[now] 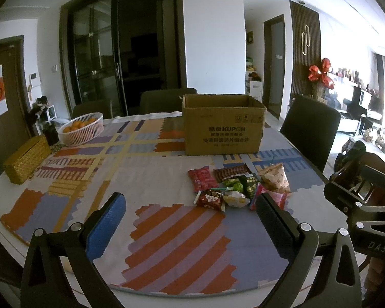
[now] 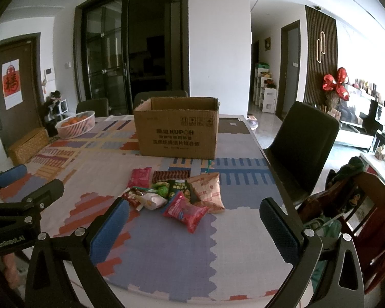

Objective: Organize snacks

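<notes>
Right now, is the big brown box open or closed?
Open. The cardboard box has no flaps across its top, and its inner back wall shows. What's inside cannot be seen.

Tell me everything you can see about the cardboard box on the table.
The brown corrugated cardboard box stands upright on the patterned tablecloth, toward the table's far side, behind the pile of snack packets and apart from it. Its top is open; the inside is hidden. The front face carries dark printed text reading KUPOH, several lines of Chinese characters and small handling symbols. Neither gripper touches it.
</notes>
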`<state>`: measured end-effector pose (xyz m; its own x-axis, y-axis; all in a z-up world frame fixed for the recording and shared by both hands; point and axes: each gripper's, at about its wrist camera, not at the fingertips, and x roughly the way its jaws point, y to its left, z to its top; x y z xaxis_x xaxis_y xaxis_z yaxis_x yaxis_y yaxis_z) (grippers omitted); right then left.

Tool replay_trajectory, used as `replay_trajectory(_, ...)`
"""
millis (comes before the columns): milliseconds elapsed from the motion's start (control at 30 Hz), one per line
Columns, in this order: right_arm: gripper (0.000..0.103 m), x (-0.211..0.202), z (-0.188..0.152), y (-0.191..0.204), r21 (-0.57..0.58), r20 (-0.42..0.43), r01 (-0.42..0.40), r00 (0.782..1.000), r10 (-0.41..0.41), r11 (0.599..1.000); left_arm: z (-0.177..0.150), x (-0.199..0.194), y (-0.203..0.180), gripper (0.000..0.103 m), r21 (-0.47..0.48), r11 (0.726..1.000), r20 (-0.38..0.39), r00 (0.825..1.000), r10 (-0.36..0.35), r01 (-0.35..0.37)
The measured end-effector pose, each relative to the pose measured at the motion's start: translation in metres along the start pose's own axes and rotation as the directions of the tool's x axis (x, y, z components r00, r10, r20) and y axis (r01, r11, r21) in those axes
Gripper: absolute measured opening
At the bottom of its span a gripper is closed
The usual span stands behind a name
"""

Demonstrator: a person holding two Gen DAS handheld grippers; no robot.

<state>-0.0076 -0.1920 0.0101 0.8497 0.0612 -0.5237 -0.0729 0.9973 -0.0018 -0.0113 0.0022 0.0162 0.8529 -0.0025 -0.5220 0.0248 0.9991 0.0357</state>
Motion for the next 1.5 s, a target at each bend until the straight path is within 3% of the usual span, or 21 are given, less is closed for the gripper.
replay_trajectory(667, 0.102, 0.003, -0.003, -0.003, 0.000, 0.002, -0.001, 1.000, 0.001, 1.000, -0.001, 0.000, 0.000, 0.103, 0.000, 1.000, 0.001, 1.000, 0.000, 0.000)
replay_trajectory(1167, 0.102, 0.004, 0.001, -0.006, 0.002, -0.004, -0.007, 1.000, 0.007, 1.000, 0.003, 0.013, -0.016, 0.102, 0.060, 0.998, -0.010, 1.000, -0.020, 0.020)
replay_trajectory(1500, 0.102, 0.032, 0.004, -0.019, 0.012, -0.038, -0.033, 0.999, 0.033, 0.999, 0.013, 0.043, -0.036, 0.092, 0.099, 0.994, -0.043, 0.998, -0.050, 0.054)
